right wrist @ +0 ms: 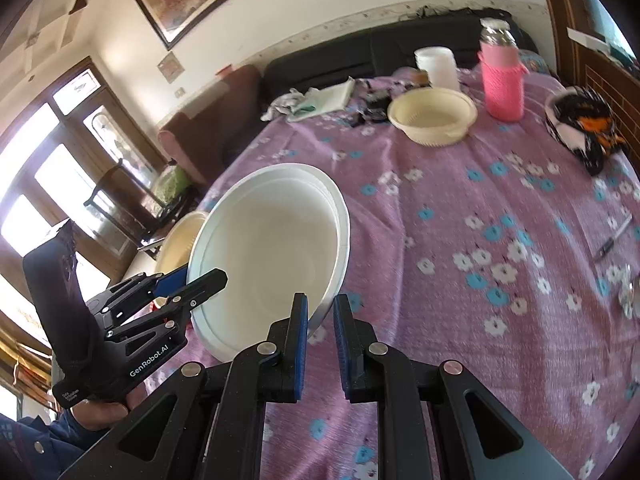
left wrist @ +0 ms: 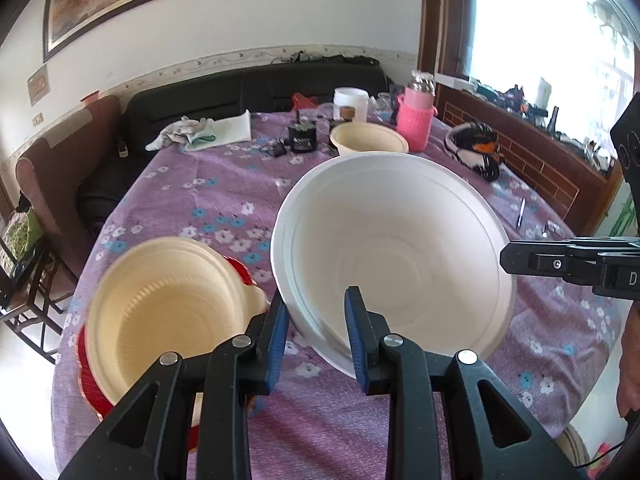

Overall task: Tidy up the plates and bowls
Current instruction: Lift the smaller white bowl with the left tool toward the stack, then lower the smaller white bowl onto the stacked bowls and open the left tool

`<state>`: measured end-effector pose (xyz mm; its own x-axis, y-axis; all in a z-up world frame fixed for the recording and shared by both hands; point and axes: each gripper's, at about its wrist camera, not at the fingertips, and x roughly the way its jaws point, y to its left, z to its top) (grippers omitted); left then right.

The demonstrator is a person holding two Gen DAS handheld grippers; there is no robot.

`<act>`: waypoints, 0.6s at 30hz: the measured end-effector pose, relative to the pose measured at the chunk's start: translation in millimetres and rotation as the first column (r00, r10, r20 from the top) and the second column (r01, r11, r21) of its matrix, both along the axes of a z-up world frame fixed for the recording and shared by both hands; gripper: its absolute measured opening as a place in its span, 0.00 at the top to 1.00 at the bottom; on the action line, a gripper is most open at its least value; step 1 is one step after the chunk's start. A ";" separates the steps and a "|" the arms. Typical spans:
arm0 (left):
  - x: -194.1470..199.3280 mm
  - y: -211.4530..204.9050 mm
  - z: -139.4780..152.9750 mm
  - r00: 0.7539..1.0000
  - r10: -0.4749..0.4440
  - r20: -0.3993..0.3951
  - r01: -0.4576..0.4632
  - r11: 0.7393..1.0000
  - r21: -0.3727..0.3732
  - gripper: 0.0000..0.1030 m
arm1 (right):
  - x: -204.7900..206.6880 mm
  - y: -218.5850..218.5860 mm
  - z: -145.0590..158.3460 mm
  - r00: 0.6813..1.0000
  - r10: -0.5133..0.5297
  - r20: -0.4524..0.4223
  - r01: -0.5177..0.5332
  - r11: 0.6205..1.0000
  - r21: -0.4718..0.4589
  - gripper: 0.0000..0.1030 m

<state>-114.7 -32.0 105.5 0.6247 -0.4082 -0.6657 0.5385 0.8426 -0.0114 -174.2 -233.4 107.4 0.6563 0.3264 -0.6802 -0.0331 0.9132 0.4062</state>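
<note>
A large white bowl (left wrist: 400, 248) (right wrist: 272, 248) hangs tilted above the purple flowered tablecloth (left wrist: 224, 200), held from two sides. My left gripper (left wrist: 315, 296) (right wrist: 204, 276) is shut on its near rim, one blue pad outside and one inside. My right gripper (right wrist: 320, 300) (left wrist: 506, 262) is shut on the opposite rim. Left of the white bowl, a cream bowl (left wrist: 168, 300) (right wrist: 180, 240) sits on a red plate (left wrist: 90, 380). A second cream bowl (left wrist: 368, 140) (right wrist: 432, 116) stands at the far side of the table.
At the back stand a pink-sleeved bottle (right wrist: 502, 80), a white jar (right wrist: 438, 66), a dark tin (left wrist: 302, 138) and crumpled cloths (left wrist: 200, 130). A black-and-orange bundle (right wrist: 584, 128) and a pen (right wrist: 612, 240) lie on the right. A black sofa (left wrist: 240, 88) runs behind the table.
</note>
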 end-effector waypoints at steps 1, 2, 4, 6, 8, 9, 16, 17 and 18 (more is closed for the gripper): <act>0.7 4.3 4.3 1.000 0.009 0.007 -0.009 1.000 -0.007 0.75 | 1.4 2.2 3.7 1.000 0.007 0.009 -0.007 1.000 -0.001 0.85; 1.3 9.7 9.7 1.000 0.020 0.019 -0.020 1.000 -0.012 0.75 | 3.2 4.9 7.9 1.000 0.015 0.019 -0.015 1.000 -0.001 0.85; 2.2 18.4 17.4 0.999 0.035 0.036 -0.035 0.999 -0.016 0.73 | 7.6 13.5 18.0 0.998 0.036 0.042 -0.036 0.999 -0.002 0.85; 3.3 28.9 24.6 0.997 0.054 0.047 -0.053 0.998 -0.023 0.71 | 12.9 23.9 26.6 0.996 0.060 0.061 -0.060 0.998 -0.003 0.85; 4.5 40.9 31.0 0.995 0.077 0.060 -0.076 0.997 -0.021 0.71 | 18.1 32.7 31.0 0.994 0.077 0.073 -0.077 0.997 0.002 0.85; 4.9 46.9 33.0 0.994 0.089 0.064 -0.088 0.996 -0.022 0.71 | 21.3 38.5 33.2 0.993 0.089 0.079 -0.089 0.996 0.006 0.85; 14.0 98.0 36.6 0.979 0.196 0.058 -0.195 0.980 -0.033 0.71 | 42.5 80.1 35.2 0.980 0.165 0.110 -0.175 0.981 0.084 0.85; 15.1 105.5 34.9 0.976 0.211 0.050 -0.210 0.977 -0.035 0.71 | 46.1 86.0 33.8 0.978 0.178 0.108 -0.188 0.978 0.092 0.85; 15.9 112.4 33.0 0.974 0.225 0.039 -0.223 0.974 -0.038 0.71 | 49.4 92.5 31.9 0.976 0.190 0.105 -0.200 0.975 0.101 0.85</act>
